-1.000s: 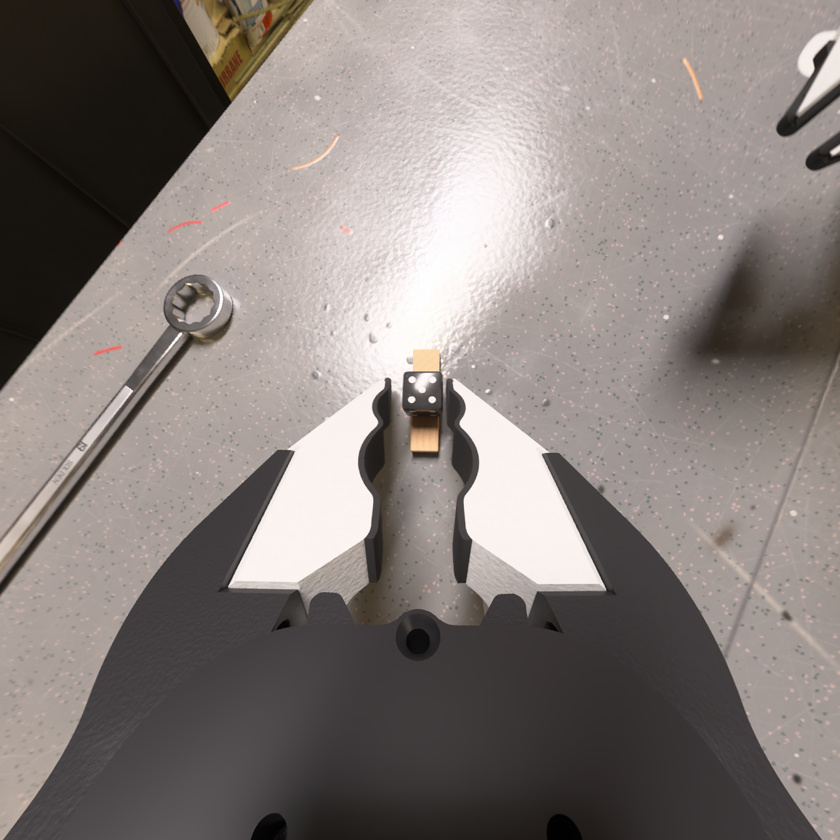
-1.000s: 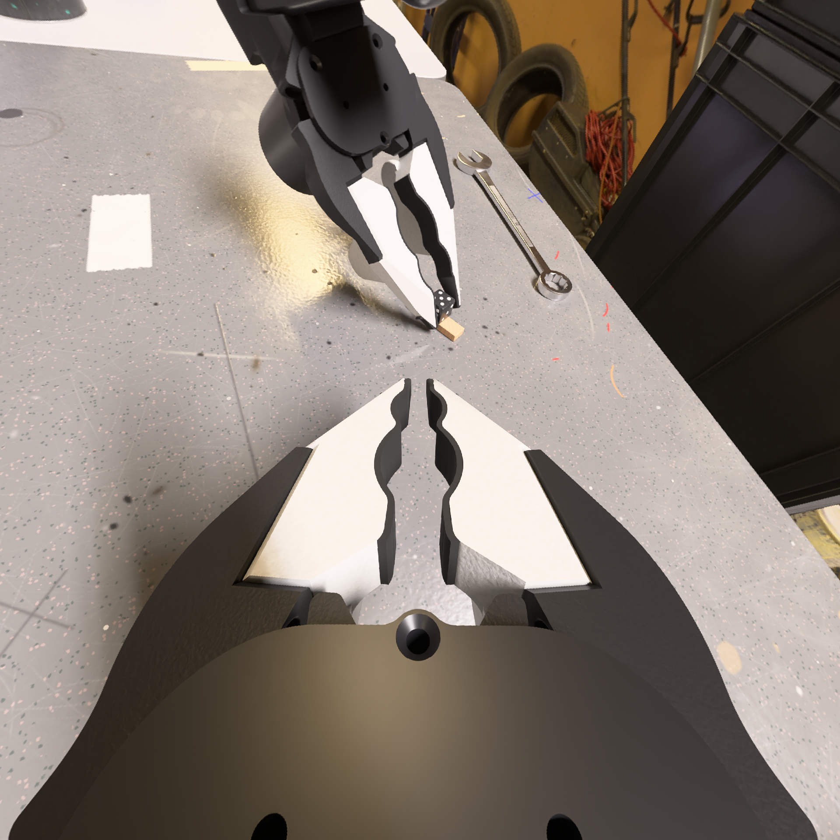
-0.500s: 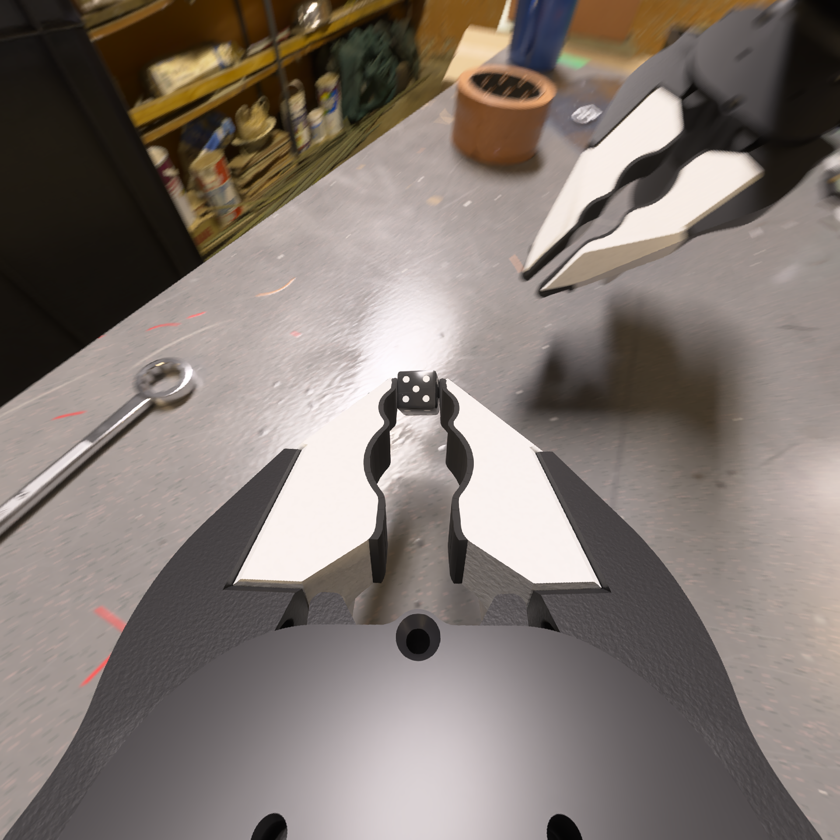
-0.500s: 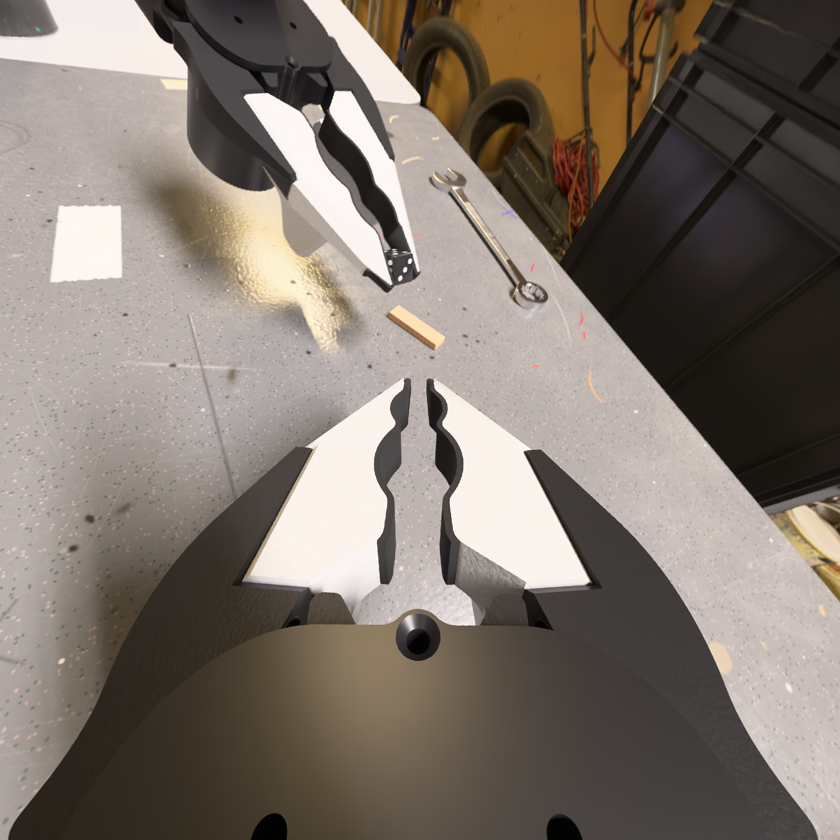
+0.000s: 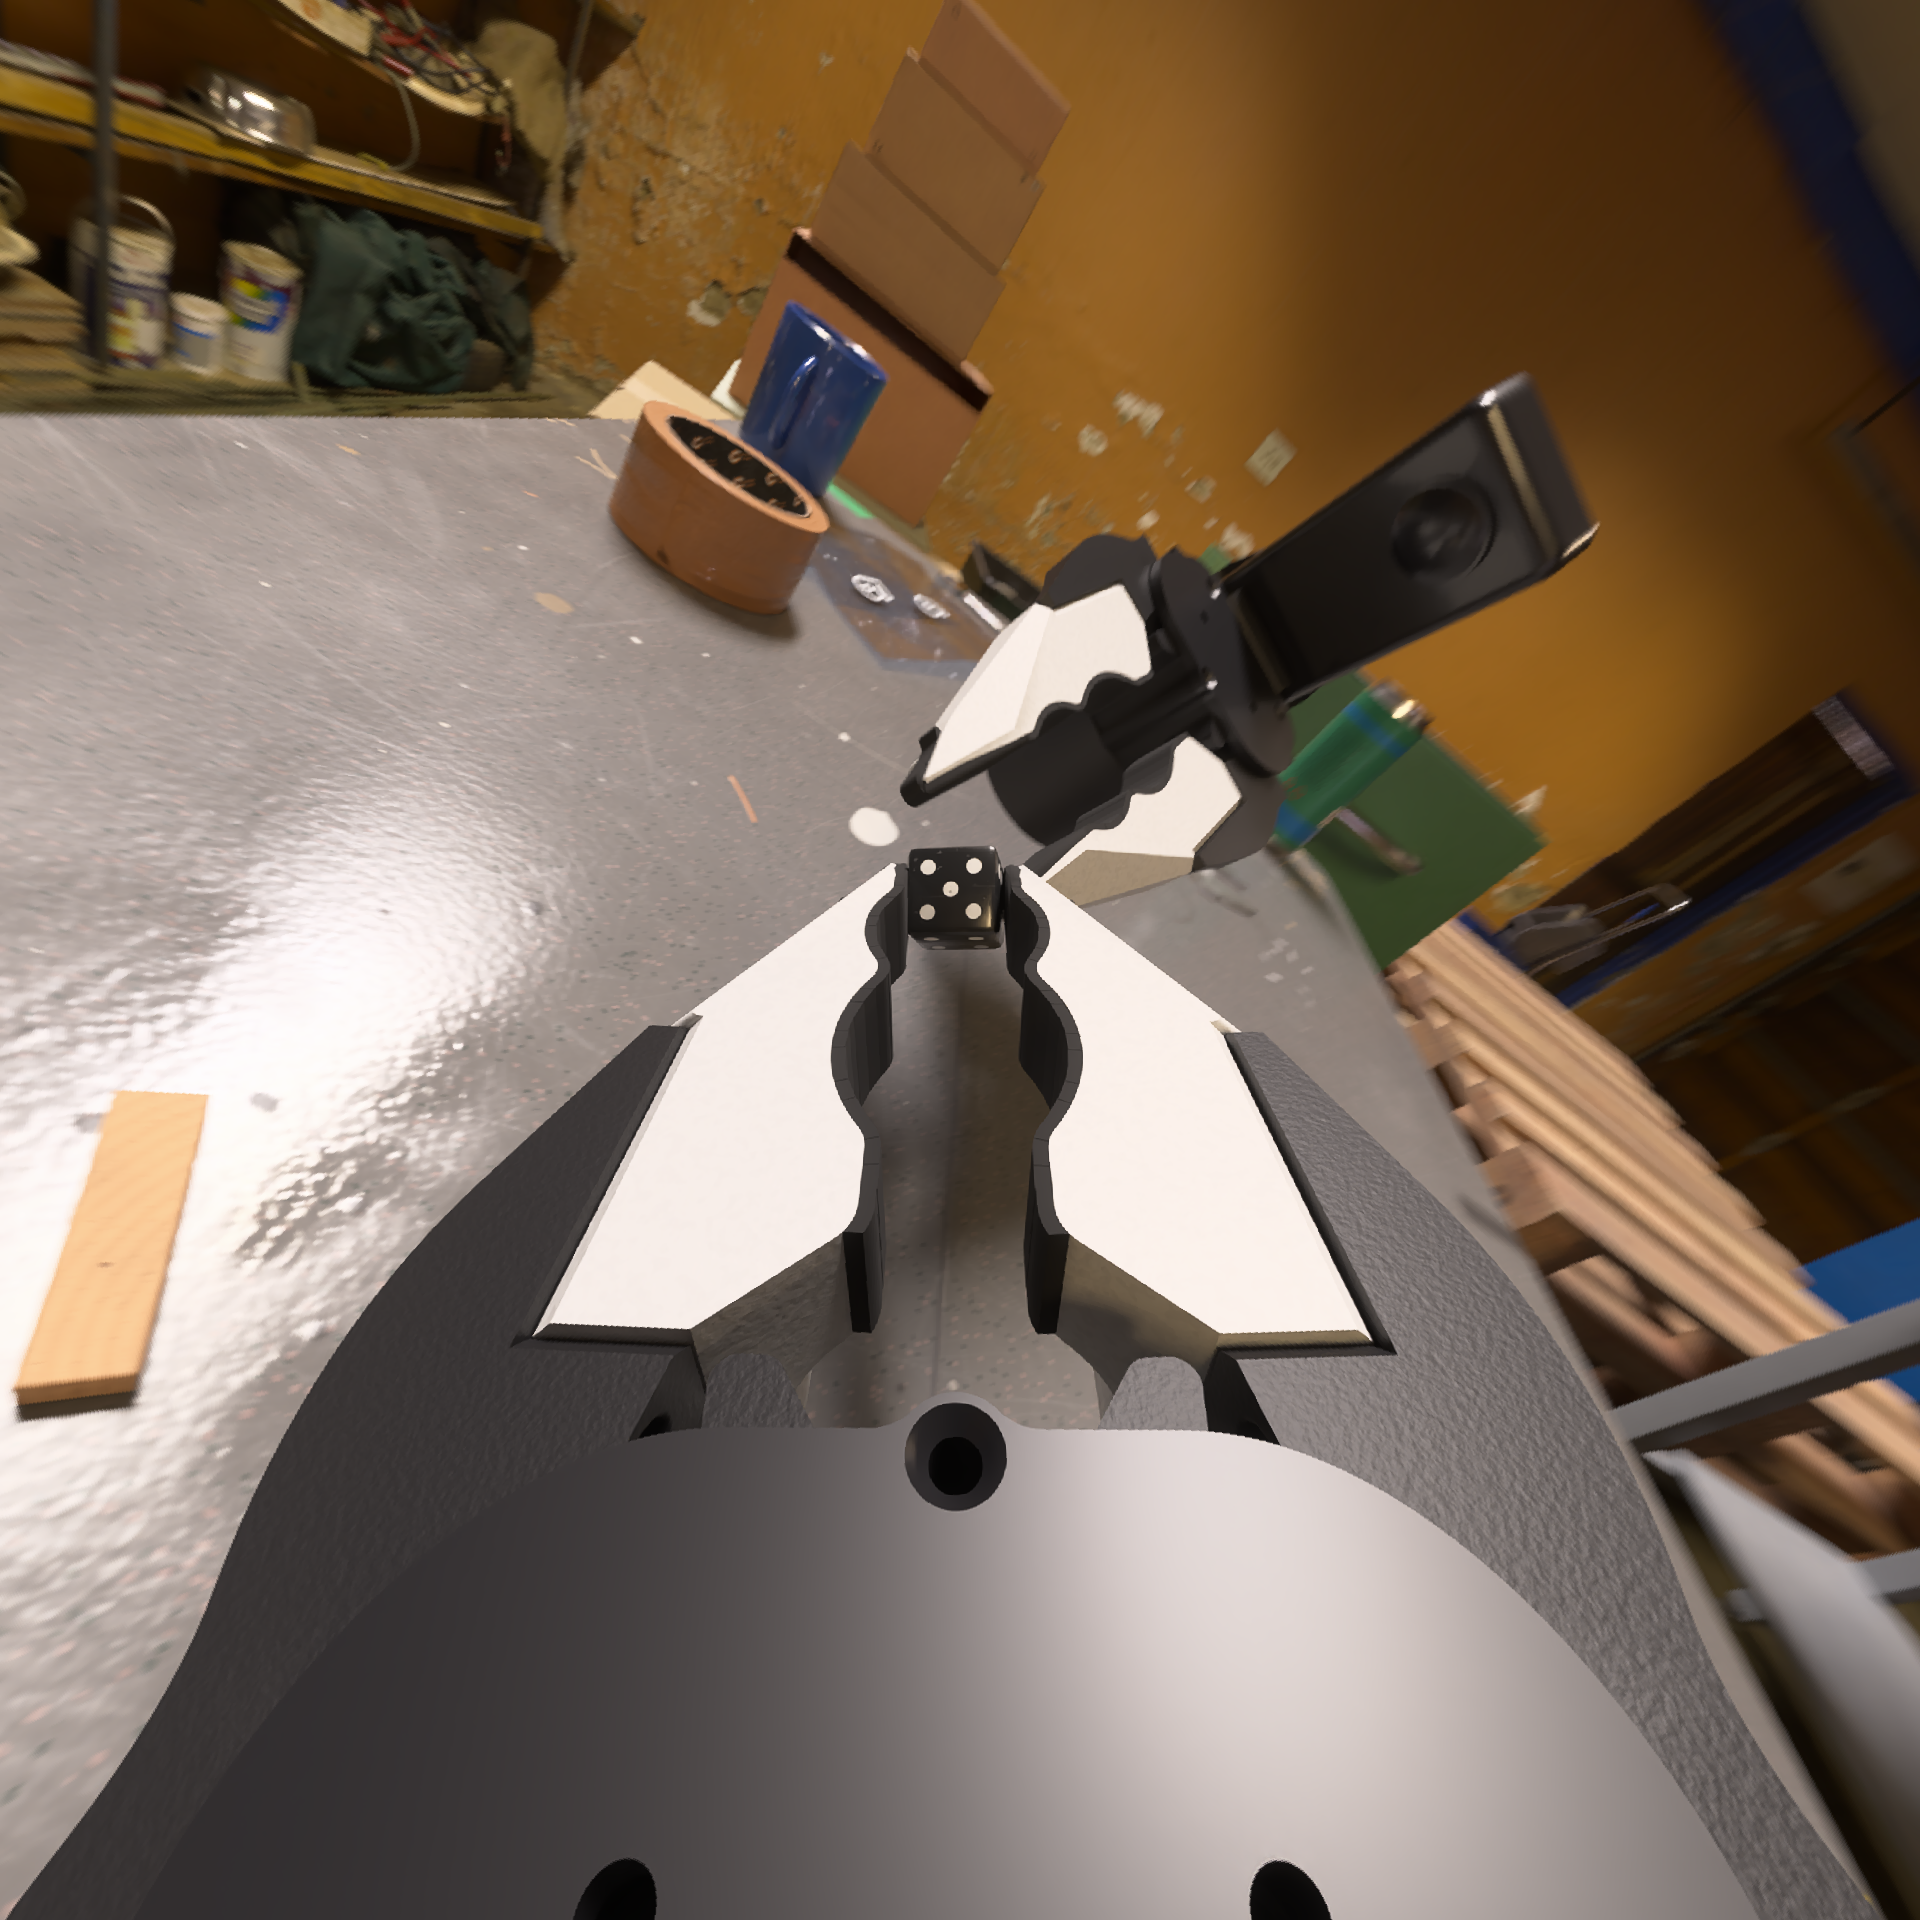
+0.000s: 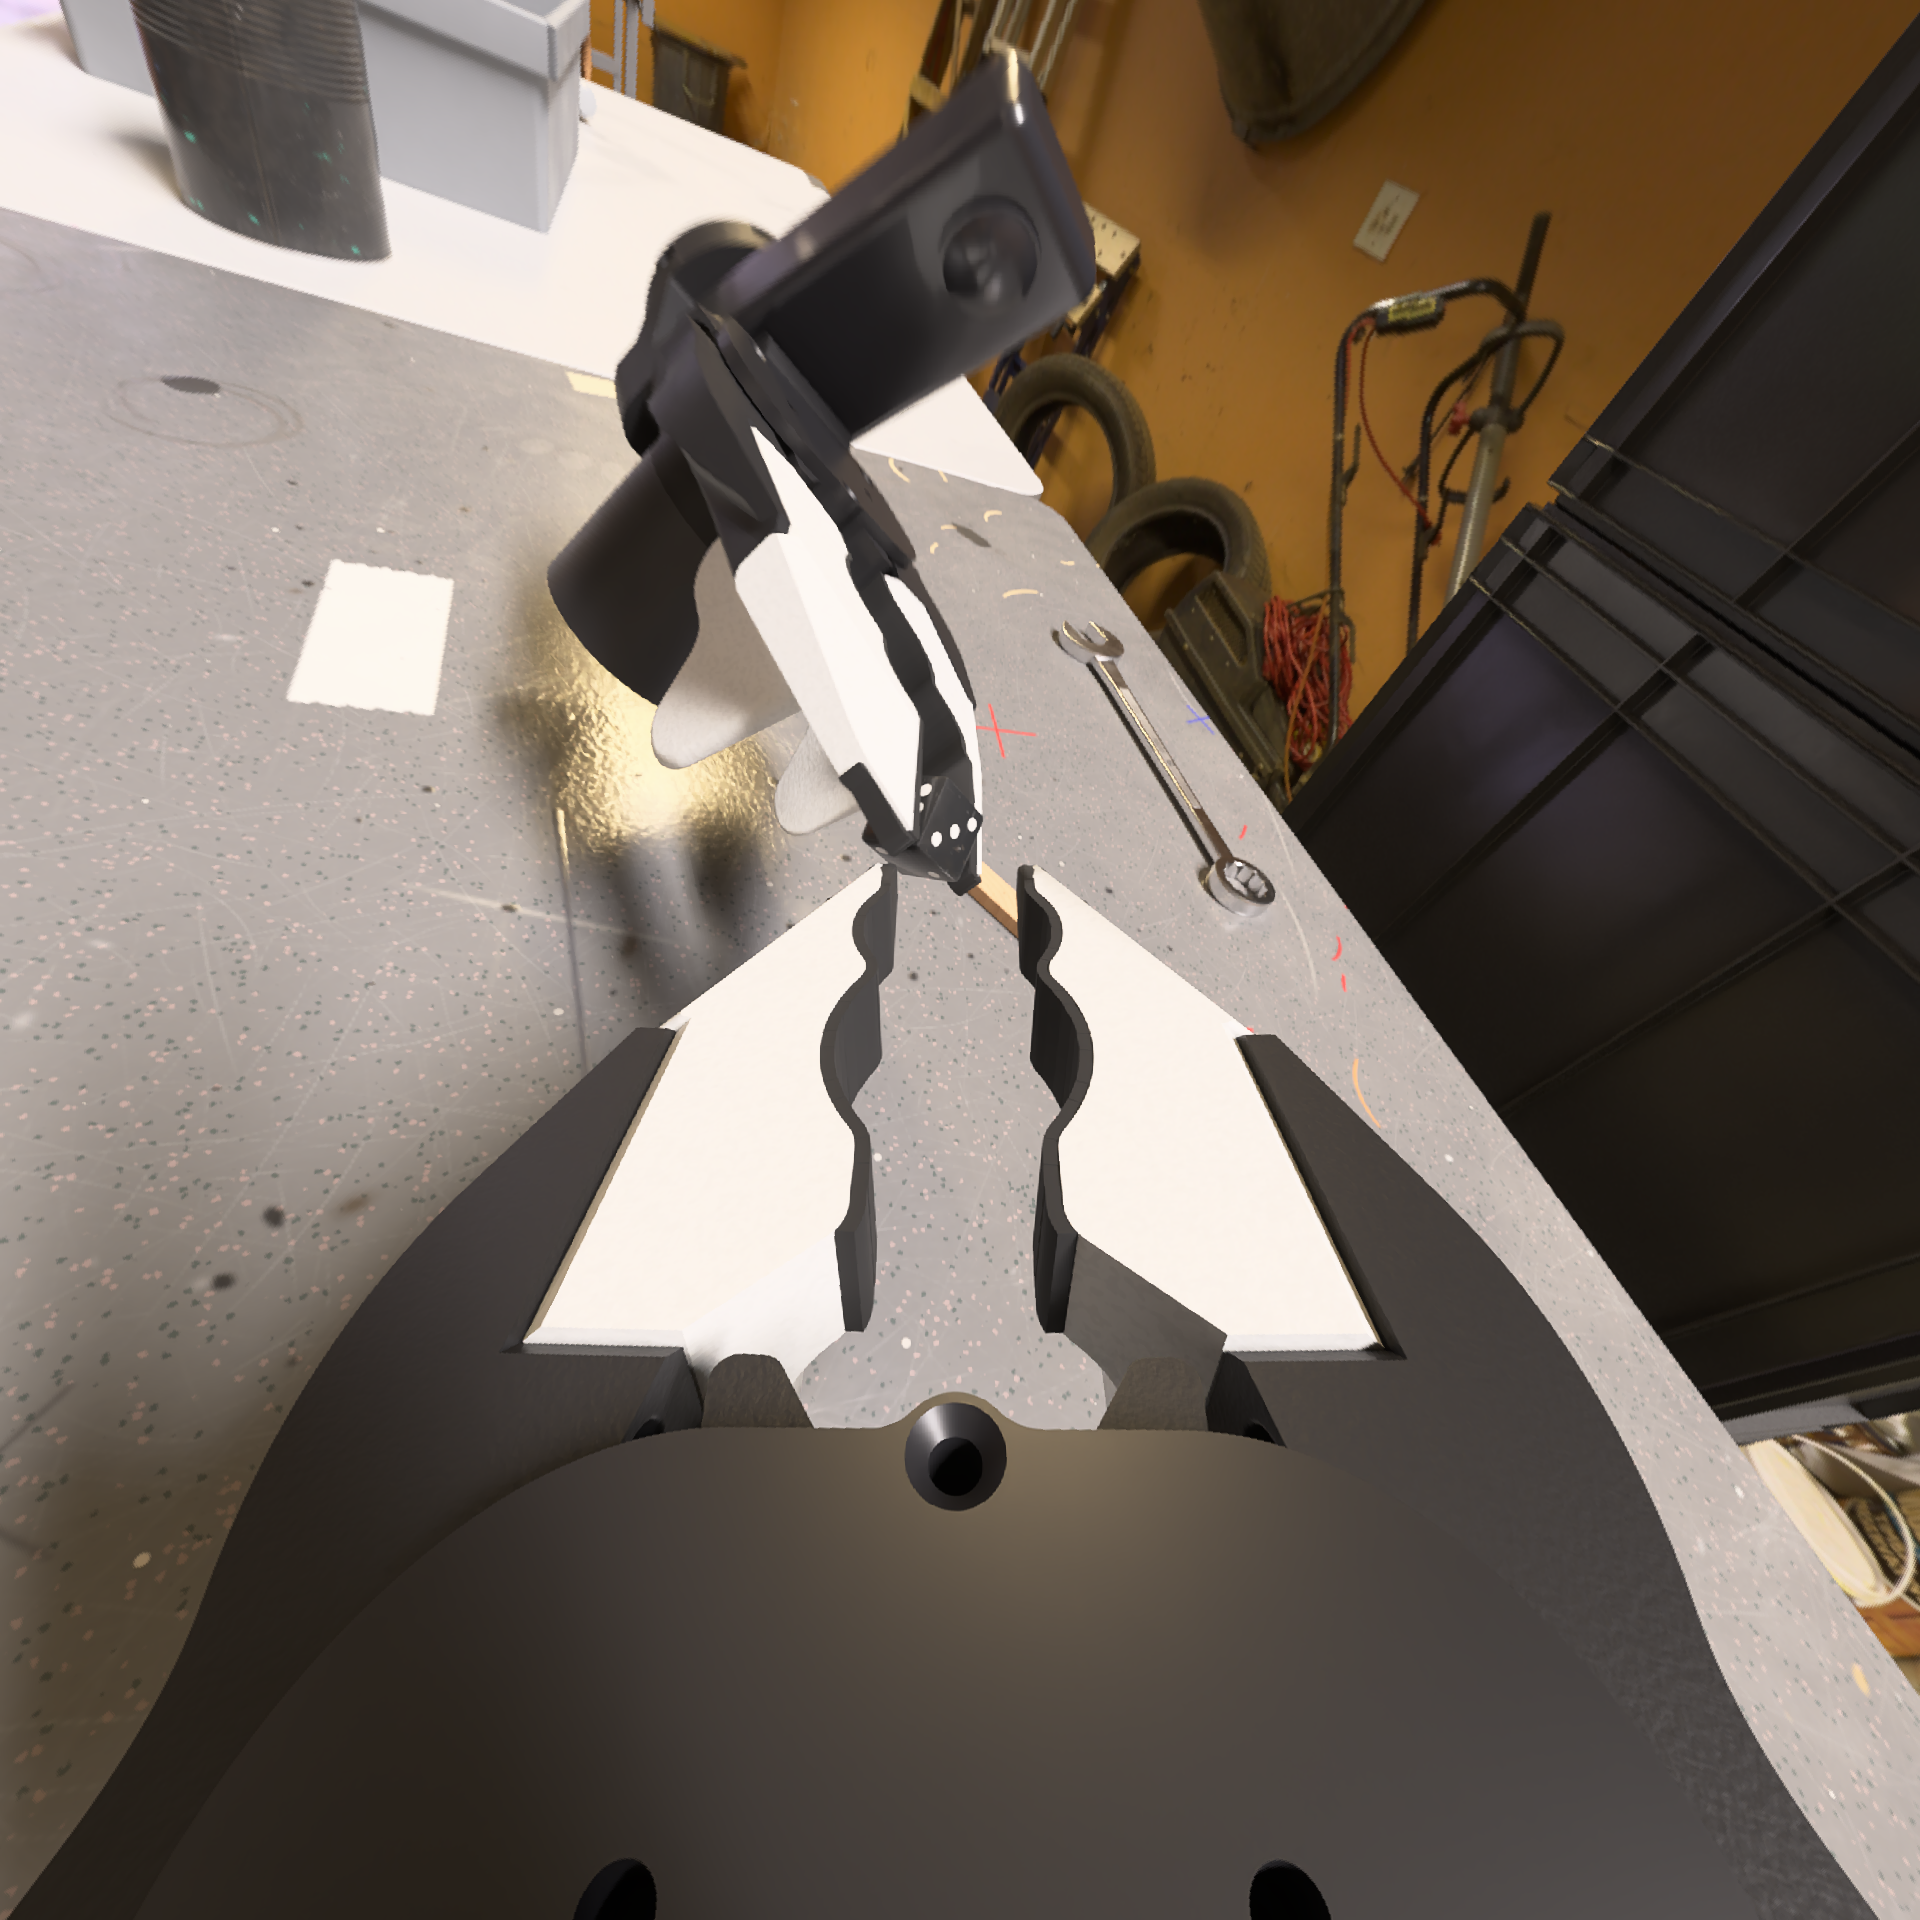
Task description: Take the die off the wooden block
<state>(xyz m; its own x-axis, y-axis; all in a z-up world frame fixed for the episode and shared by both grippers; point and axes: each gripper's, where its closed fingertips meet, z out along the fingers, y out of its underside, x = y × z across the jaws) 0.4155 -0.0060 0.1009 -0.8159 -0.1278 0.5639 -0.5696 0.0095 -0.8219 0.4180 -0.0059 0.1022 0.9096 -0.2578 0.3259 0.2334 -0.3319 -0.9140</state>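
The left claw [image 5: 951, 902] was closed on the die [image 5: 953, 900], which sat pinched between its two fingertips, clear of the grey worktop [image 5: 416, 779]. The five-spot face was turned back toward the left wrist camera. As a cube the die has no long axis; its edges sat roughly square to the fingers, with flat faces against the pads. In the right wrist view the same die [image 6: 951, 831] showed a three-spot face and hung above one end of the wooden block [image 6: 995, 900].

The wooden block [image 5: 112, 1247] lay flat on the worktop, bare, well to the left of the left claw. Its long axis ran nearly parallel to the claw's reach, tilted slightly. The task's separation therefore appeared achieved.

The right claw [image 6: 954, 883] was partly open and held nothing. It stood close to the die, fingers pointed toward it.

Judgement on the step in hand: the die should be carried well clear of the block and set down on bare worktop. The grip is at the very fingertips, so the hold should be kept firm, the descent slow, and release made only at contact, lest the die roll. A wrench [image 6: 1164, 769] lay near the worktop's edge, apart from the work.
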